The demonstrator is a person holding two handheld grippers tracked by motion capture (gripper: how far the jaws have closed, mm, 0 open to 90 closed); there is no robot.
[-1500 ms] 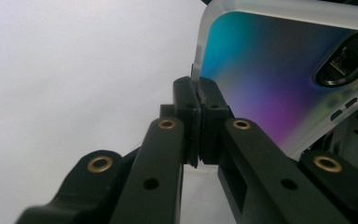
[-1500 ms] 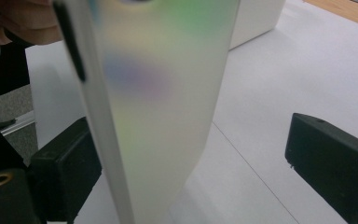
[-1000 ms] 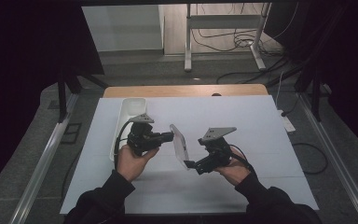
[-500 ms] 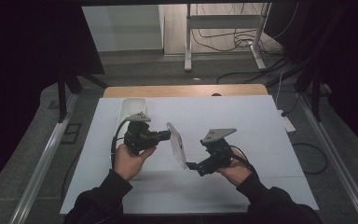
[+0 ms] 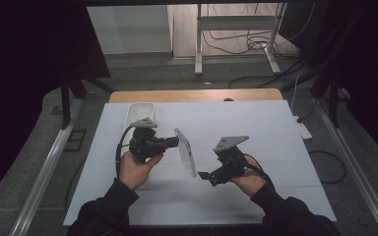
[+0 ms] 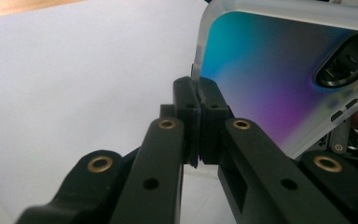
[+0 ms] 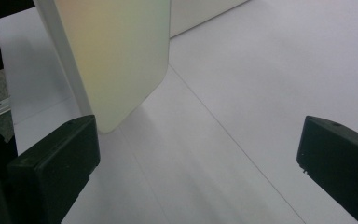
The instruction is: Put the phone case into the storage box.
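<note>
- Our left tongs (image 6: 196,100) are clamped on the edge of the phone case (image 5: 185,158), holding it tilted above the white surface (image 5: 275,142).
- Our right tongs (image 7: 198,154) stand open just beside its lower corner.
- We should close squarely on that rim, keeping the left grip steady.

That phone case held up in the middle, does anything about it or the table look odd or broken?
Nothing looks damaged or spilled. The phone case hangs tilted above the table, pinched by one edge in the left gripper, while the right gripper waits open beside it. A white tray sits apart.
</note>
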